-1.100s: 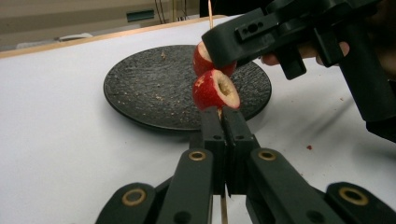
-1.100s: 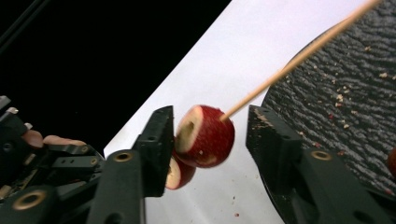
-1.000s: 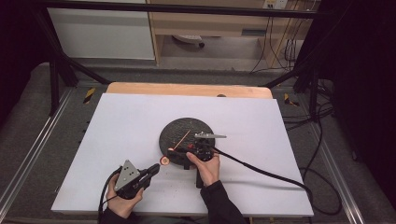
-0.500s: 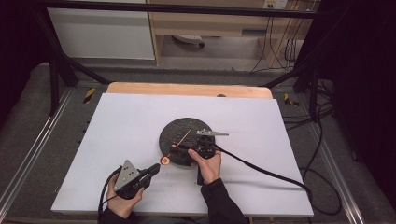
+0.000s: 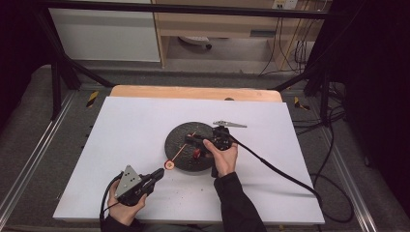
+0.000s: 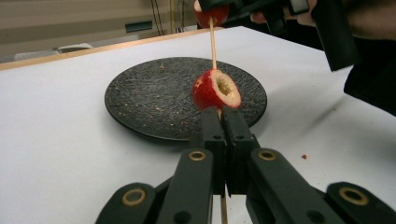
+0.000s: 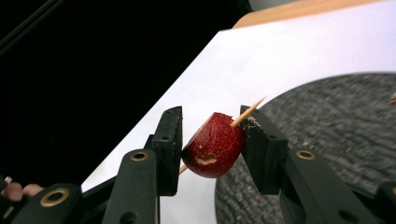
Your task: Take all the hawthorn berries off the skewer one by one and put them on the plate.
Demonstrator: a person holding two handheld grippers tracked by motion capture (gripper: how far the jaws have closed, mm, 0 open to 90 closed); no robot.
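Observation:
My left gripper (image 6: 223,126) is shut on the lower end of a thin wooden skewer (image 6: 213,42). A red, hollowed fruit half (image 6: 216,88) sits on the skewer just above its jaws. In the high view the left gripper (image 5: 158,173) is at the front left, and the skewer slants up over a black round plate (image 5: 176,145). My right gripper (image 7: 210,140) is shut on a second red fruit piece (image 7: 212,147) near the skewer's pointed tip, which pokes out beyond it. The right gripper (image 5: 190,139) hovers over the plate.
The plate (image 6: 149,93) lies mid-table on a white sheet (image 5: 135,125) and carries crumbs. A small red bit (image 5: 197,153) shows by the right hand. A black cable (image 5: 275,169) trails right from the right gripper. A wooden table edge (image 5: 193,92) runs along the back.
The right hand and its gripper have shifted a little away from the person and to the right, over the plate. The left gripper and the skewer have stayed put.

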